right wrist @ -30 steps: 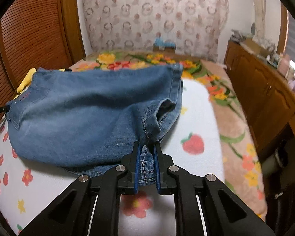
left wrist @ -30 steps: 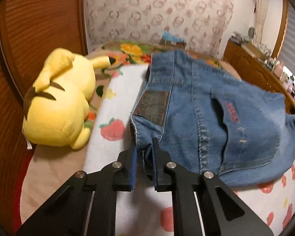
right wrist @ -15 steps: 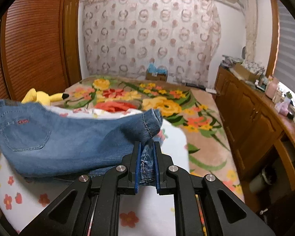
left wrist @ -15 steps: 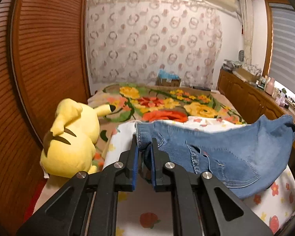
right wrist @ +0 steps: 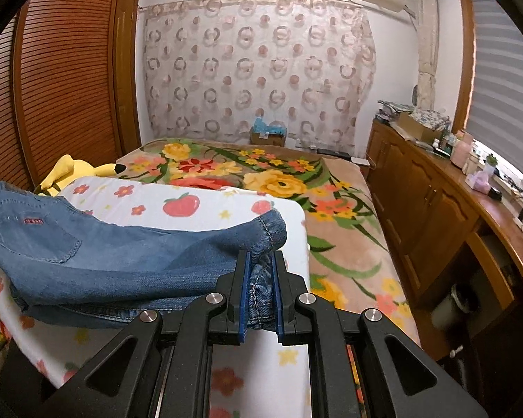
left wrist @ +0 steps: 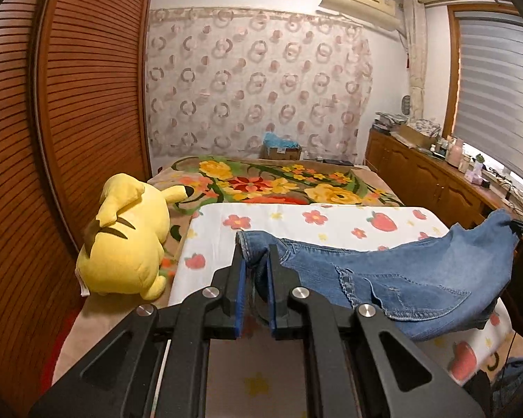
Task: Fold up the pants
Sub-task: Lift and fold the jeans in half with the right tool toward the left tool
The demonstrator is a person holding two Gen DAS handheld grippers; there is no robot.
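Observation:
Blue denim pants [left wrist: 401, 275] hang stretched between my two grippers, lifted above a white fruit-and-flower blanket [left wrist: 296, 221] on the bed. My left gripper [left wrist: 256, 261] is shut on one end of the denim, pinched between its blue pads. In the right wrist view the pants [right wrist: 122, 257] run off to the left with a back pocket showing, and my right gripper [right wrist: 260, 264] is shut on a bunched seam at their other end. The far tip of the right gripper [left wrist: 521, 226] shows at the right edge of the left wrist view, holding the cloth up.
A yellow plush toy [left wrist: 125, 240] lies on the bed's left side against a slatted wooden door [left wrist: 69, 104]. A floral bedspread [right wrist: 279, 177] covers the far bed. A wooden cabinet [right wrist: 436, 209] with clutter lines the right wall under a blind.
Both grippers have risen and pulled back, lifting the pants off the blanket. The denim, earlier spread flat ahead, now hangs folded between them, and more of the room shows.

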